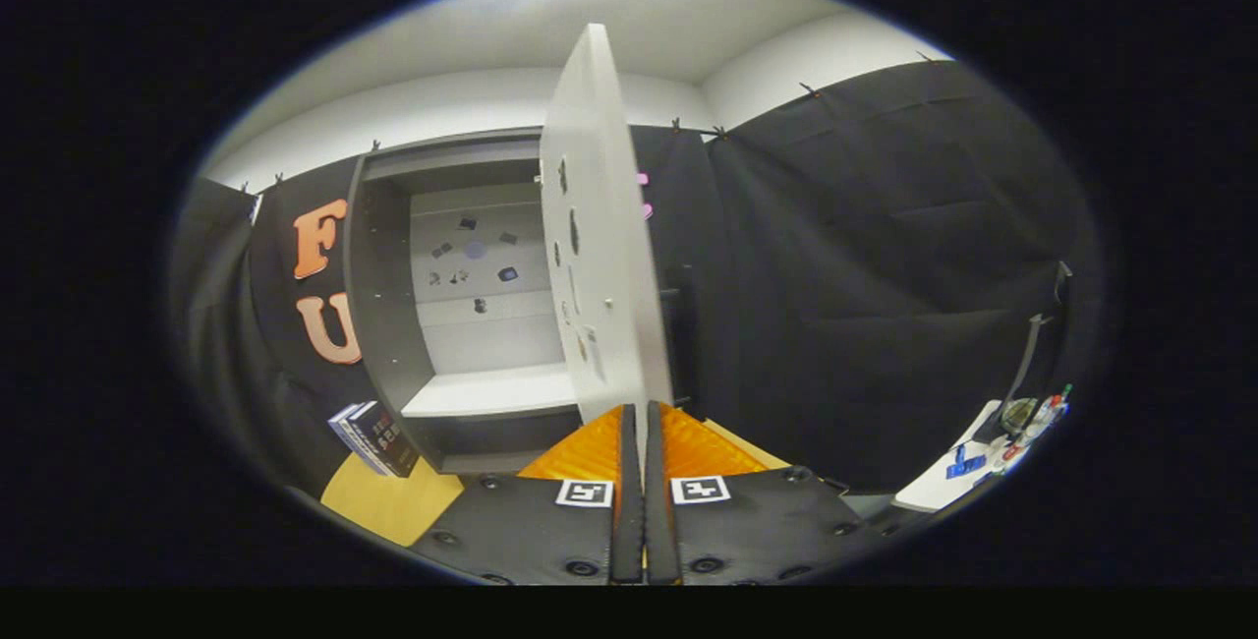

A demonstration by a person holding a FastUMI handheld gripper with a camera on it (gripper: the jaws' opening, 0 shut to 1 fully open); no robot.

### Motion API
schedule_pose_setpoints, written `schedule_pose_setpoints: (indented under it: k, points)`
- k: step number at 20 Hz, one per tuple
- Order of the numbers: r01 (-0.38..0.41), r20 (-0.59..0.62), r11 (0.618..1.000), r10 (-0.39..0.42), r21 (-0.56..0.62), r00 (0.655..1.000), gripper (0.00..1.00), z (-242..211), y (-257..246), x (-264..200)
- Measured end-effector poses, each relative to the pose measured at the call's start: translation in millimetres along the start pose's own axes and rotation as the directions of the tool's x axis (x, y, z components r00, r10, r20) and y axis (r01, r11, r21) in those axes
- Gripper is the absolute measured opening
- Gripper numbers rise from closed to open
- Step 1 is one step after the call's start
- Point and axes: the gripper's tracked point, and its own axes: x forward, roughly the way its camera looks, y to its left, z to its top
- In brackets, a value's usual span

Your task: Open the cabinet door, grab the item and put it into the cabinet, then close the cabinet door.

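Gripper view: the gripper [637, 428] is pointing at a grey cabinet [378, 305] standing on a yellow table [388, 501]. Its two fingers are lying nearly pressed together, pinching the lower free edge of the cabinet door [600, 256], which is standing edge-on and wide open. Holding the thin panel this way is probably giving the person a firm grip for swinging it on its hinges. The opening is facing forward, left of the door, with a pale shelf [491, 390] inside. A dark book-like item [378, 437] is leaning by the cabinet's lower left corner, beyond and left of the fingers; it is likely the thing waiting to go in.
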Motion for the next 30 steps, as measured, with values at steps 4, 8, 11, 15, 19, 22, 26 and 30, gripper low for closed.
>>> schedule_pose_setpoints:
  k: [4,8,11,15,19,22,26,30]
  points:
    - [-0.029,0.008,0.999,0.029,0.021,1.000,0.27,-3.0,8.3,0.4]
    - [-0.081,-0.021,0.996,0.082,0.030,0.996,0.40,-15.6,23.5,-1.4]
    - [-0.112,-0.038,0.993,0.113,0.024,0.993,0.45,-24.7,33.7,0.4]
    - [-0.150,-0.085,0.989,0.150,0.016,0.985,0.60,-41.9,42.2,0.0]
    - [-0.188,-0.144,0.982,0.185,-0.009,0.972,0.71,-61.9,48.7,-0.4]
    - [-0.204,-0.191,0.978,0.193,-0.040,0.963,0.81,-78.3,49.5,0.5]
    - [-0.245,-0.267,0.968,0.221,-0.059,0.938,0.91,-101.9,54.5,-3.5]
    - [-0.253,-0.338,0.963,0.209,-0.092,0.918,0.98,-123.9,50.5,-4.3]
